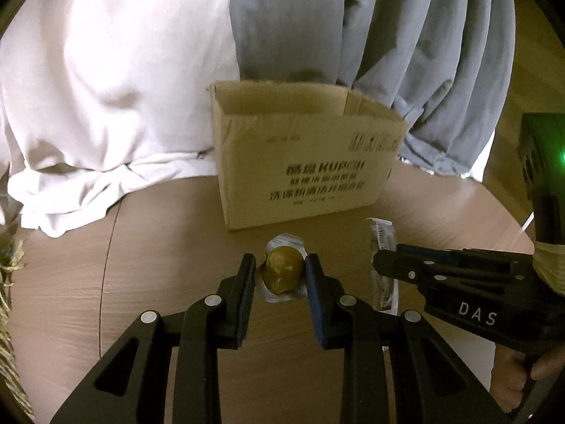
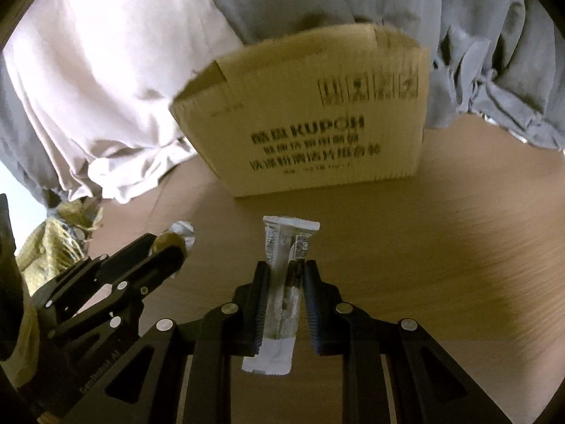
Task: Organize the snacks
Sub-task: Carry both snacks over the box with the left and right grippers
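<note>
Cardboard box (image 1: 303, 162) stands open-topped on wooden table (image 1: 159, 282), curtains behind. Left gripper (image 1: 280, 275) clamps round olive-brown snack in clear wrap (image 1: 284, 272); right gripper (image 2: 284, 282) pinches long clear snack sachet (image 2: 282, 282), both in front of box.

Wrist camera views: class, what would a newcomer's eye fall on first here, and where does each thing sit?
The open brown cardboard box with black print stands mid-table, against white and grey curtains. In front of it, the left tongs pinch a round olive-brown snack in clear wrapping. Beside them, the right tongs clamp a long clear-and-white snack packet.
</note>
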The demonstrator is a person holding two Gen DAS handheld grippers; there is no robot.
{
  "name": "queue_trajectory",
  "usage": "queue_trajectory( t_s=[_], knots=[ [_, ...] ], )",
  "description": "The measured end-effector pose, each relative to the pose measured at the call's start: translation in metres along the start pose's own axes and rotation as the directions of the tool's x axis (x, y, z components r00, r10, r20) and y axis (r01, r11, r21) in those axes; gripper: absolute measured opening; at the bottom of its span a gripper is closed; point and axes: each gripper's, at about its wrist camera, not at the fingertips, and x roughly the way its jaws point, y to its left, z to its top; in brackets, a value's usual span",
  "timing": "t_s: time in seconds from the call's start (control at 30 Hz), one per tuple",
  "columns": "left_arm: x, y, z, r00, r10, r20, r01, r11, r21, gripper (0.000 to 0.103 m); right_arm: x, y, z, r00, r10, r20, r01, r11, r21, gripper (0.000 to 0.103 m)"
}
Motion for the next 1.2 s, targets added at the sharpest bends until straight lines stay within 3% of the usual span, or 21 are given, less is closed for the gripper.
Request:
queue_trajectory(
  t_s=[0.37,0.7,0.9,1.2],
  knots=[
    [-0.040,-0.017,0.028,0.994,0.013,0.107,-0.011,1.000,-0.015,0.028,-0.056,0.004,0.018,0.988,0.012,0.156,-0.005,0.999,-0.043,0.021],
    [-0.066,-0.026,0.072,0.974,0.013,0.226,-0.018,1.000,0.018,0.028,-0.089,0.007,0.046,0.961,0.038,0.273,-0.023,0.998,-0.058,0.021],
    [-0.067,-0.026,0.102,0.964,0.013,0.266,-0.022,0.999,0.032,0.028,-0.105,0.009,0.076,0.936,0.045,0.350,-0.022,0.997,-0.069,0.021],
    [-0.051,-0.019,0.147,0.962,0.004,0.274,-0.016,0.999,0.040,0.028,-0.107,0.013,0.122,0.909,0.043,0.415,-0.001,0.995,-0.100,0.021]
  ],
)
